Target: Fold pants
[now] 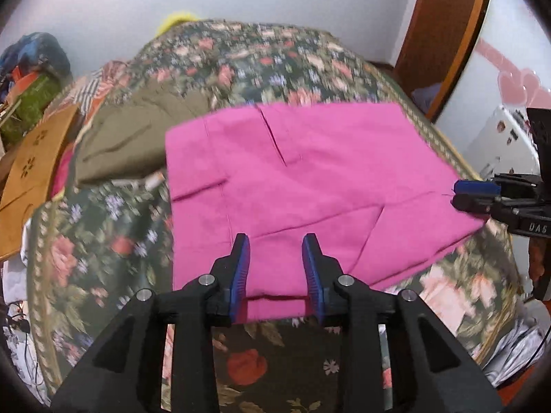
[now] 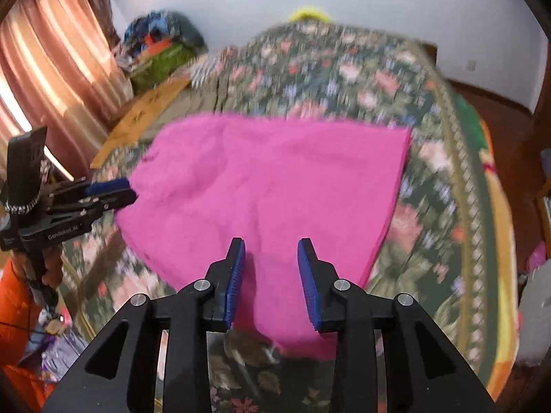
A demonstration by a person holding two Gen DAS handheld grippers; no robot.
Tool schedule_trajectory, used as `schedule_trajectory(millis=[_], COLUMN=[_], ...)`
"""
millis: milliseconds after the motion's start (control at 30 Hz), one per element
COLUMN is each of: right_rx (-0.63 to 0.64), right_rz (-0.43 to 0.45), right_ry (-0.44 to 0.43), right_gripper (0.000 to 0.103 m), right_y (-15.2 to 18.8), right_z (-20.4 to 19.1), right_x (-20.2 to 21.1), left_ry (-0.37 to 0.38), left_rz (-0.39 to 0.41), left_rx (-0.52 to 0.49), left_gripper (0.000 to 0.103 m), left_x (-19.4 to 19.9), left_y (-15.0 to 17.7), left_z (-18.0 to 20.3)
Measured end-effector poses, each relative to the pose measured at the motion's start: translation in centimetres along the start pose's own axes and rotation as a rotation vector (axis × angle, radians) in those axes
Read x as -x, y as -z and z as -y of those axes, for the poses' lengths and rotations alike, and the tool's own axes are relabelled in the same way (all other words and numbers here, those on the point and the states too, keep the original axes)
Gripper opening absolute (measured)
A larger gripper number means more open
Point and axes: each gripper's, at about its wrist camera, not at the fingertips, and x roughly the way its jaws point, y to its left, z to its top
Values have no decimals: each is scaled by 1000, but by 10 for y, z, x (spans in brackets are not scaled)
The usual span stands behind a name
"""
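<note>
The bright pink cloth pants (image 1: 310,186) lie on the dark floral-patterned bedspread (image 1: 113,241), already gathered into a compact, roughly rectangular stack, so by my reading at least 1 fold is done and what remains is a last fold or a tidy-up of the edges. The left gripper (image 1: 276,268), black with blue ribbed pads, hangs over the near hem with its jaws partly apart; pink cloth shows in the gap but neither pad presses on it, so it holds nothing. The right gripper (image 2: 272,268), of the same build, stands the same way over the near corner of the stack on its side, partly parted and gripping nothing. Each tool also appears at the edge of the other's view, at the side of the pants (the right one at the frame's right, the left one at the frame's left), carried by a hand above an orange sleeve (image 2: 13,327). The layers do not sit quite flush: a diagonal crease and a stepped edge cross the top, and the near hem curls slightly. How many layers are stacked, and where the waistband and leg ends sit, I cannot tell, since both pictures are blurred and the fisheye bends the outline. An olive-green garment (image 1: 137,130) lies just beside the pants toward the far left, and a tan cardboard sheet (image 1: 31,172) is partly cut off at the frame edge.
</note>
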Motion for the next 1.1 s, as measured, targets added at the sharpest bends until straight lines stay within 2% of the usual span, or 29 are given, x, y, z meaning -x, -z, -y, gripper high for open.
schedule_trajectory(millis=[33, 133, 400, 467, 500, 533, 567, 633, 667, 733, 767, 900, 1100], right_rx=[2, 3, 24, 9, 1, -10, -28, -48, -41, -19, -15, -10, -19], right_rz=[-25, -15, -56, -71, -80, -87, -90, -94, -86, -61, -39, 25, 65], right_ry=[-2, -7, 2, 3, 16, 24, 19, 14, 42, 82, 92, 116, 149], right_gripper=[29, 32, 32, 36, 44, 47, 47, 47, 47, 48, 48, 48, 48], right_y=[7, 20, 29, 26, 27, 27, 27, 25, 23, 14, 8, -18, -57], right_z=[0, 5, 14, 22, 26, 29, 35, 42, 44, 46, 48, 57, 75], right_x=[-5, 0, 2, 1, 2, 3, 5, 11, 15, 22, 26, 33, 15], left_ry=[0, -6, 19, 30, 46, 58, 66, 23, 3, -34, -60, -118, -111], left_rz=[8, 9, -7, -10, -16, -21, -22, 6, 23, 67, 90, 113, 73], left_rx=[1, -8, 12, 30, 53, 68, 82, 85, 84, 90, 98, 136, 197], left_gripper=[33, 33, 33, 34, 34, 34, 34, 38, 41, 58, 59, 60, 60], left_x=[0, 1, 8, 11, 13, 16, 20, 30, 34, 41, 43, 32, -10], left_y=[4, 10, 21, 22, 21, 19, 16, 5, 0, -14, -23, -56, -88], left_z=[1, 4, 17, 13, 9, 5, 0, -9, -14, -26, -34, -66, -102])
